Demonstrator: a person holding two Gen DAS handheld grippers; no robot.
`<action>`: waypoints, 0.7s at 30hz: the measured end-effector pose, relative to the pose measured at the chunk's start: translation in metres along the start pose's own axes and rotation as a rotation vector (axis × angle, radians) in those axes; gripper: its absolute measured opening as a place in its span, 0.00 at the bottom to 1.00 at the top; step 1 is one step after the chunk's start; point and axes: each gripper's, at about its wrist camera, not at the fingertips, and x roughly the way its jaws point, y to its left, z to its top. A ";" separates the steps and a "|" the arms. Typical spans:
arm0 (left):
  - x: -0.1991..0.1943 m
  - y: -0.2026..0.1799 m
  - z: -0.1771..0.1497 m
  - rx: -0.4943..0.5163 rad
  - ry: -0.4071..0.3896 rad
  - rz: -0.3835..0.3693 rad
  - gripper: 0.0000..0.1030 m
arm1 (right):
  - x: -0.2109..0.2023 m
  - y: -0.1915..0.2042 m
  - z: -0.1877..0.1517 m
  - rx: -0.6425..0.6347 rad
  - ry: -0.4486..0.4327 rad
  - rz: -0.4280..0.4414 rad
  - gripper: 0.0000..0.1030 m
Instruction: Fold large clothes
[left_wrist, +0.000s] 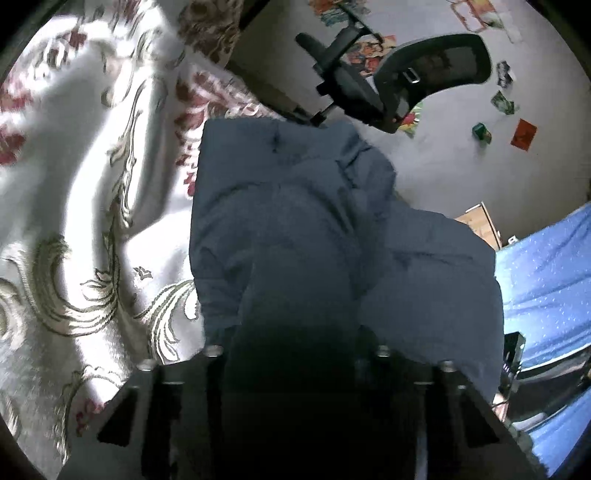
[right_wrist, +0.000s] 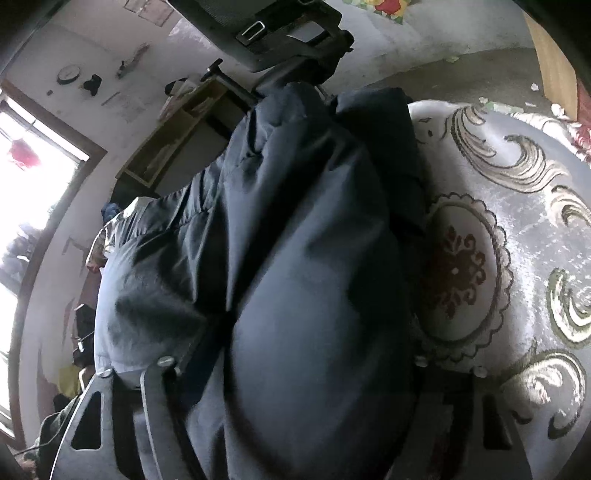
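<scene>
— Both tongs point steeply down at the dark padded jacket (left_wrist: 295, 221). Is the left gripper (left_wrist: 295, 354) clenched?

— Its fingertips are buried in dark fabric; whether it grips cannot be told.

— And the right gripper (right_wrist: 291, 365)?

— Its jaws stand wide with the jacket bulging between them; pad contact is hidden.

— Where is the jacket?

— Bunched on the patterned carpet (left_wrist: 74, 184), near the office chair (left_wrist: 406, 81).

A black office chair (left_wrist: 402, 81) lies tipped on the grey floor (left_wrist: 443, 162) beside a floral-patterned rug (left_wrist: 74, 184).
</scene>
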 end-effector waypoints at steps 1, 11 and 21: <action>-0.005 -0.007 -0.002 0.023 -0.012 0.019 0.23 | -0.003 0.005 -0.001 -0.015 -0.008 -0.015 0.59; -0.056 -0.062 -0.020 0.067 -0.121 -0.028 0.09 | -0.053 0.062 0.002 -0.139 -0.096 -0.043 0.17; -0.117 -0.119 -0.044 0.119 -0.160 -0.090 0.07 | -0.127 0.119 -0.011 -0.264 -0.181 0.008 0.17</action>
